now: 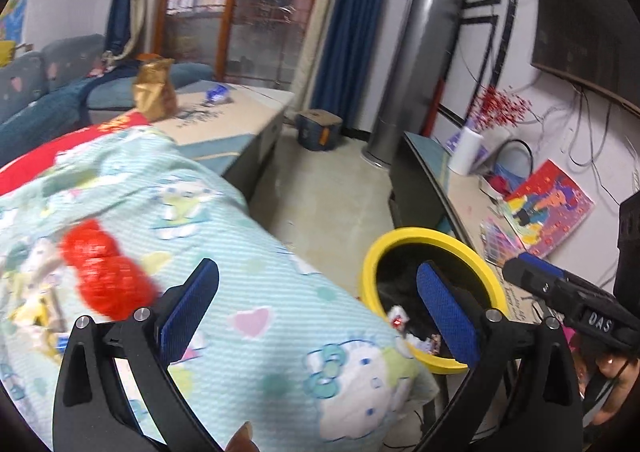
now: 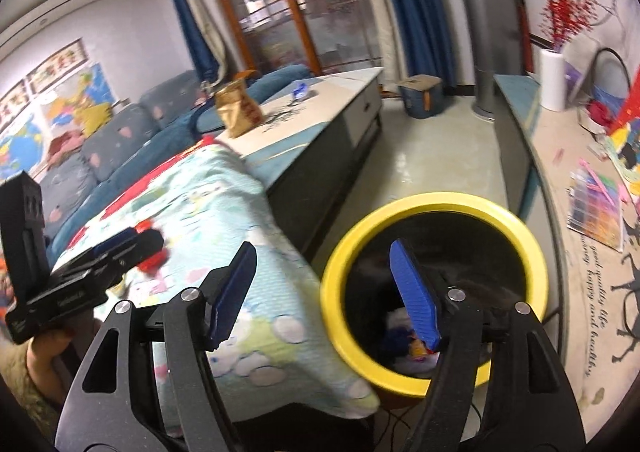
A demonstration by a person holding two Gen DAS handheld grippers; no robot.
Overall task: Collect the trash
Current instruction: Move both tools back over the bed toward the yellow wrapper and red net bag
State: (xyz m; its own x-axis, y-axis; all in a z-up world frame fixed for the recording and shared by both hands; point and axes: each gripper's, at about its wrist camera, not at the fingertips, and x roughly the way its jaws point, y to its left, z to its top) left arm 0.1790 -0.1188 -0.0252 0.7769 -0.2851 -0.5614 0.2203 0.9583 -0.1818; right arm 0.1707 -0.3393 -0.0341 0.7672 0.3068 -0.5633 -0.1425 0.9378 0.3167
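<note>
A yellow-rimmed black trash bin (image 1: 430,236) stands on the floor beside the cloth-covered table (image 1: 256,252); it also shows in the right wrist view (image 2: 432,204), with wrappers inside (image 1: 400,322). A crumpled red wrapper (image 1: 106,276) lies on the cartoon-print cloth, with pale scraps (image 1: 36,316) at its left. My left gripper (image 1: 316,308) is open and empty, over the cloth's edge, right of the red wrapper. My right gripper (image 2: 324,288) is open and empty, its right finger over the bin's mouth. The left gripper (image 2: 120,248) appears in the right wrist view, partly hiding the red wrapper (image 2: 154,258).
A brown paper bag (image 1: 154,90) and a blue wrapper (image 1: 218,92) sit on the far beige table (image 1: 240,120). A side counter (image 2: 568,188) with papers and a white roll (image 2: 552,78) runs along the right. A box (image 1: 318,128) and a grey tower unit (image 1: 416,52) stand on the floor behind.
</note>
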